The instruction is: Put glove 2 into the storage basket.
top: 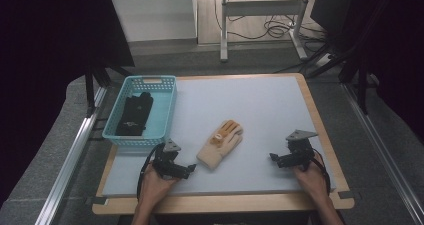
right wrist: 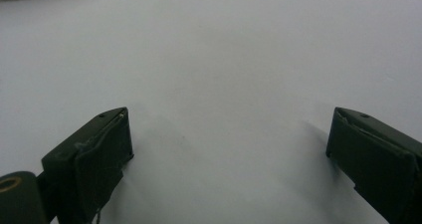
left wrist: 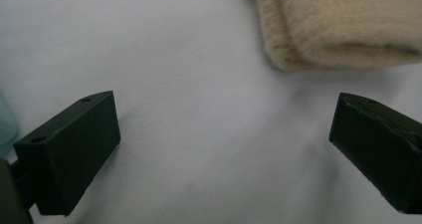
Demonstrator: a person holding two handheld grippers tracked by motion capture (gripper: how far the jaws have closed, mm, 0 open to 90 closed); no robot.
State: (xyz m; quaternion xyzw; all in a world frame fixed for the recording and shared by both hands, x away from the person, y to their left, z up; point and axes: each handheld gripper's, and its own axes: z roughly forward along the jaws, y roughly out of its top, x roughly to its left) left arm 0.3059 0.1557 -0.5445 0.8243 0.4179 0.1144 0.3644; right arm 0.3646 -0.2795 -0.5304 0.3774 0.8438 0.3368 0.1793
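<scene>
A cream and orange glove (top: 221,143) lies flat near the middle of the white mat (top: 250,110), cuff toward the person. In the left gripper view its fuzzy cuff (left wrist: 338,25) sits just beyond the jaws. My left gripper (top: 192,168) rests low on the mat just left of the cuff, open, nothing between its jaws (left wrist: 224,149). My right gripper (top: 272,158) sits on the mat to the right of the glove, open and empty (right wrist: 229,154). A black glove (top: 134,114) lies inside the light blue basket (top: 167,116) at the left.
The mat covers a wooden table (top: 320,120) with a bare rim. The basket stands at the mat's left edge, just beyond the left hand. Dark curtains and metal rails flank the table; a desk frame and cables stand on the floor behind.
</scene>
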